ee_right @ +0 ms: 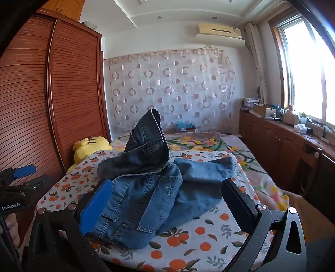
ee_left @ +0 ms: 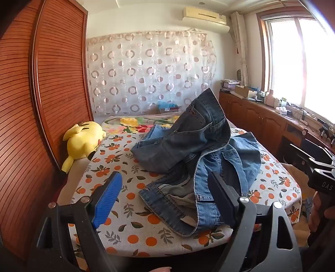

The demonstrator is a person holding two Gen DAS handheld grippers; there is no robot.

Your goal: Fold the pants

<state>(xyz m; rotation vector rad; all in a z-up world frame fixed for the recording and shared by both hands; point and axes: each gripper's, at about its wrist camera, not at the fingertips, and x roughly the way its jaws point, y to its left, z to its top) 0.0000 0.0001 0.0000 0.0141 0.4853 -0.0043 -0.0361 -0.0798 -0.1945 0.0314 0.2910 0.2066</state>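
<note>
In the left wrist view, a heap of denim lies crumpled on a bed (ee_left: 134, 236) covered with an orange-fruit print sheet. The light blue jeans (ee_left: 230, 171) sprawl across the near part of the bed, waistband turned open toward the camera, and a darker pair of jeans (ee_left: 188, 134) lies bunched on top of them, one end sticking up. The left gripper (ee_left: 165, 200) stands wide apart just before the light jeans, holding nothing; its blue-padded finger (ee_left: 107, 198) hangs over bare sheet left of the jeans. A yellow plush toy (ee_left: 83, 142) lies at the bed's left edge against a slatted wooden wardrobe (ee_left: 41, 83). Beyond the bed hangs a circle-patterned curtain (ee_left: 150, 73), with an air conditioner (ee_left: 205, 15) high above it. Right of the bed, low wooden cabinets (ee_left: 261, 119) with clutter on top run beneath a bright window (ee_left: 293, 58). The right gripper's body shows at the right edge.

In the right wrist view, the right gripper (ee_right: 165, 203) is fully spread and empty, its fingers flanking the light jeans (ee_right: 146, 198) without pinching them. The dark jeans (ee_right: 144, 150) rise behind. A floral blanket (ee_right: 209, 142) covers the bed's far end. The left gripper (ee_right: 21, 173) shows at the left edge of the bed.
</note>
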